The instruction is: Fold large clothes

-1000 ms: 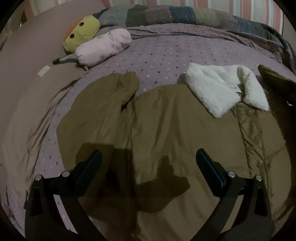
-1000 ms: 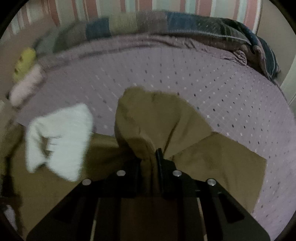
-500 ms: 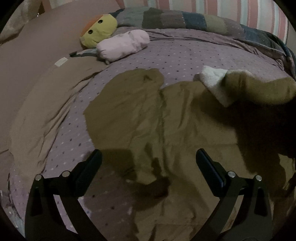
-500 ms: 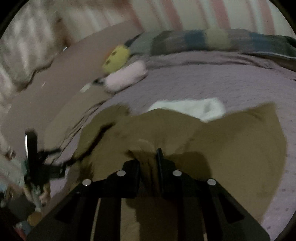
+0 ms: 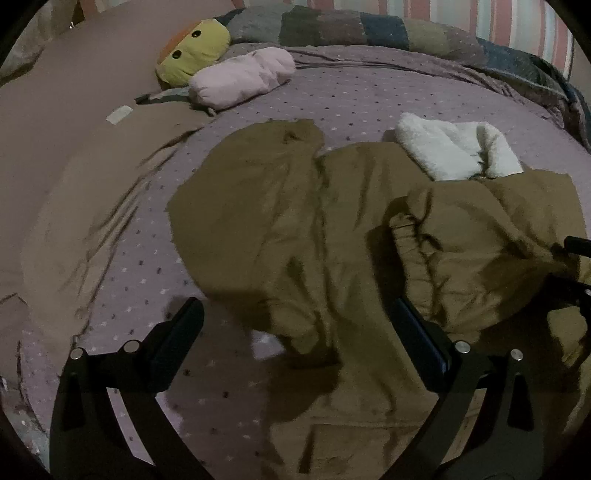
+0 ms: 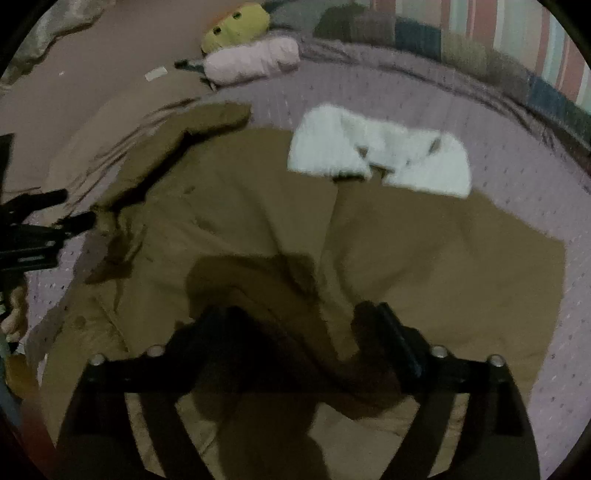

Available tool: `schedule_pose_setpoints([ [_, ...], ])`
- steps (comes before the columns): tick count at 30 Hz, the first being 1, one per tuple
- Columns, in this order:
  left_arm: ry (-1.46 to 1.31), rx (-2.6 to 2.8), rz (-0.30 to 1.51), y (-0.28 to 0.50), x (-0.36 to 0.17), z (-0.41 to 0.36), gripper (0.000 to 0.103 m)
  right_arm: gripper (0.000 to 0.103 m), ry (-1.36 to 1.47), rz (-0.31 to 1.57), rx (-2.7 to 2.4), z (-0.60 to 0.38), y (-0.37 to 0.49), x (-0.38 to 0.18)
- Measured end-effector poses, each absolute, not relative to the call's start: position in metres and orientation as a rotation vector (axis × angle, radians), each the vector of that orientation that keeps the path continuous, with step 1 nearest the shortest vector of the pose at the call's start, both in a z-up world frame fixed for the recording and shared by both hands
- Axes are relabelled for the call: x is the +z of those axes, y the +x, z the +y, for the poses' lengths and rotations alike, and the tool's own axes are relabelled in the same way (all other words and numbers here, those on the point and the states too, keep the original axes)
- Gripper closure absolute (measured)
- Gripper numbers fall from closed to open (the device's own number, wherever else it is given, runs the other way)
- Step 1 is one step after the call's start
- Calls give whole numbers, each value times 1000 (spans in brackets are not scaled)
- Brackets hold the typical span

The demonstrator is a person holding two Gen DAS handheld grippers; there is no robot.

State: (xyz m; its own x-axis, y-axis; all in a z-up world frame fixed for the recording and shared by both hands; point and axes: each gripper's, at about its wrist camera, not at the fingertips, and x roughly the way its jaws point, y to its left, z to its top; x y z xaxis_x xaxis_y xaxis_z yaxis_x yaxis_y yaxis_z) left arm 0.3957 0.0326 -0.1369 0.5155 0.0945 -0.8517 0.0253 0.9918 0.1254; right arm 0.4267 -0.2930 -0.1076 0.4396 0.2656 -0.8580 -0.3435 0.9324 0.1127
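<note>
A large olive-brown jacket (image 5: 295, 229) with a white fleece collar (image 5: 454, 151) lies spread on the bed; it also shows in the right wrist view (image 6: 258, 221) with its collar (image 6: 376, 155). Its right sleeve (image 5: 480, 240) lies folded across the body. Its left sleeve (image 5: 258, 177) lies spread to the left. My left gripper (image 5: 295, 325) is open above the jacket's lower left part. My right gripper (image 6: 295, 325) is open, with a fold of the sleeve (image 6: 280, 295) between the jaws. The right gripper shows at the right edge of the left wrist view (image 5: 576, 273).
A purple dotted bedsheet (image 5: 369, 92) covers the bed. A yellow plush toy (image 5: 192, 51) and a pink roll pillow (image 5: 240, 77) lie at the far left. A patchwork blanket (image 5: 369, 33) runs along the back. A brown sheet (image 5: 74, 166) lies at the left.
My right gripper carried the right sleeve leftward over the jacket's body, then opened. The sleeve now lies across the body. My left gripper shifted left and stayed open.
</note>
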Motion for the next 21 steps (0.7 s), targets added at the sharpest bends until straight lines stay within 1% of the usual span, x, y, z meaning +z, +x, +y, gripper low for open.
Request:
schedule_pose_setpoints([
  [5,130,-9,1037,405,-142,5,3,17,-59,995,249,-338,423,-87],
  [8,127,-67,1081,423,-158,-20,3,17,63,1002,110,-391,426,-88],
  [12,132,-73,1132,443,-182,-42,3,16,217,990,-16,-448,421,-101],
  [17,153,-95,1153,451,-202,-56,4,17,393,1017,-69,-492,419,-136],
  [18,157,-105,1143,449,-202,-57,10,18,415,1029,-70,-496,421,-145],
  [19,162,-115,1135,448,-202,-59,23,18,436,1044,-68,-498,422,-153],
  [20,174,-124,1127,445,-203,-60,32,25,446,1053,-66,-499,422,-158],
  [21,181,-130,1130,444,-203,-62,50,41,444,1063,-68,-498,424,-164],
])
